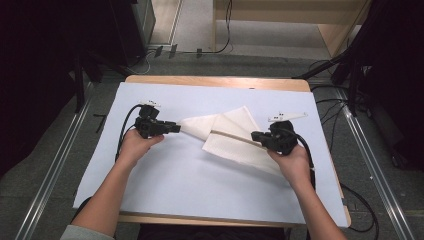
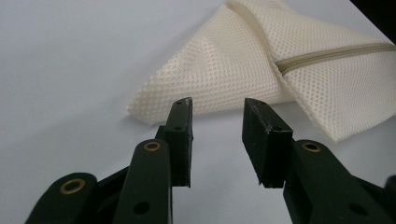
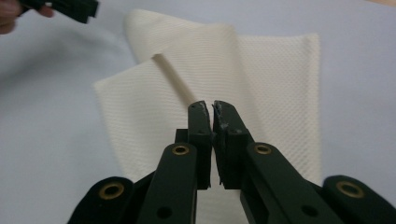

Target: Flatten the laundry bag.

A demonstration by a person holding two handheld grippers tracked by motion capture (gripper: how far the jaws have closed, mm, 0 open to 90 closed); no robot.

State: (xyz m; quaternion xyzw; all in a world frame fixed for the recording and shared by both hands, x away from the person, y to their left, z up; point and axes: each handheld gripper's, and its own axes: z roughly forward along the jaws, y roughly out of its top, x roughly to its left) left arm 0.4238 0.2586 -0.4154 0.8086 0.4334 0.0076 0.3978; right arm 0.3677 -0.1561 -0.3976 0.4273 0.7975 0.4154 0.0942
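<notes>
A cream mesh bag (image 1: 227, 145) with a beige zipper (image 1: 235, 136) lies folded on the white sheet (image 1: 200, 180). My left gripper (image 1: 177, 128) stands open at the bag's left corner. In the left gripper view the open jaws of my left gripper (image 2: 217, 105) hold nothing, and the bag's corner (image 2: 210, 79) lies just beyond them. My right gripper (image 1: 254, 135) is at the zipper's right end. In the right gripper view its jaws (image 3: 208, 105) are shut, and the zipper (image 3: 175, 79) runs up to their tips. Whether the zipper's pull is pinched is hidden.
The white sheet covers most of the wooden table (image 1: 215, 80). Cables (image 1: 122, 130) trail from both grippers. Metal rails (image 1: 55, 170) run along the floor on each side. The other gripper (image 3: 70, 7) shows at the top left of the right gripper view.
</notes>
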